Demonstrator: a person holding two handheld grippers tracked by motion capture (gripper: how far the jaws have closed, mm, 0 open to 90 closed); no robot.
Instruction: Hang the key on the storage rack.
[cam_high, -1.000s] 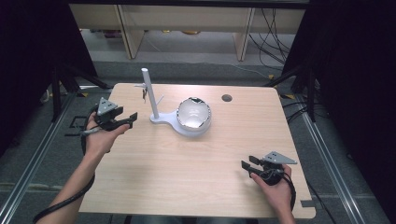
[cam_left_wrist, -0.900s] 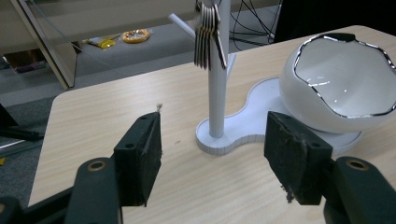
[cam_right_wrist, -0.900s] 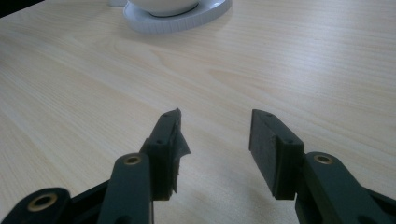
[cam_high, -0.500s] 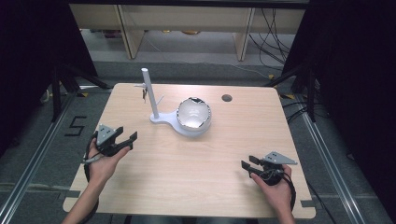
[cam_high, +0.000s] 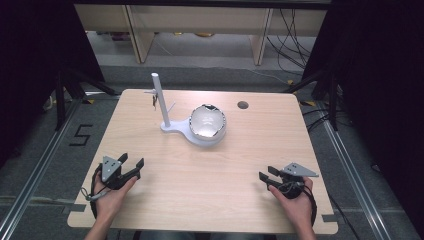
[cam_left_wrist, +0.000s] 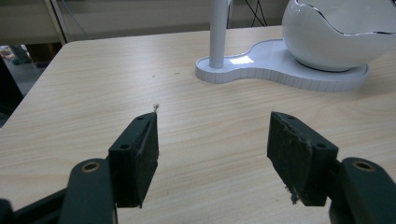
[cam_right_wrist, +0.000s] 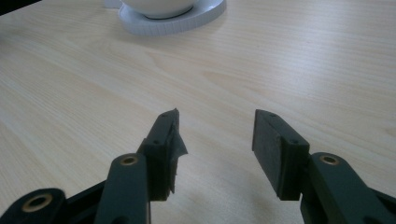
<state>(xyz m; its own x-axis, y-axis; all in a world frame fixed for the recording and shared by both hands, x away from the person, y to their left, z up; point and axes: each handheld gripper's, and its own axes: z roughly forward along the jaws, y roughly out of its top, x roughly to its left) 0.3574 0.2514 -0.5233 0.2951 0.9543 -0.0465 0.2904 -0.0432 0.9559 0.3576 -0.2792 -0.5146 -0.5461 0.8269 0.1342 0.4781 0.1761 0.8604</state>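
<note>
Your left gripper (cam_high: 134, 167) has come down and back from beside the stand to the near-left corner of the table (cam_high: 210, 200) since a second ago, and its jaws have just been opening, nothing between them. Same for your right gripper (cam_high: 265, 179) at the near right: it hasn't budged, jaws just opened wider, empty too. So I'd guess you're parked at rest with no grab started. From the left gripper, the white stand (cam_high: 176, 127) sits well apart at about 1 o'clock, its post (cam_high: 159, 98) upright, with the egg-shaped bowl (cam_high: 207, 122) on its base. From the right gripper it's roughly 11 o'clock.
</note>
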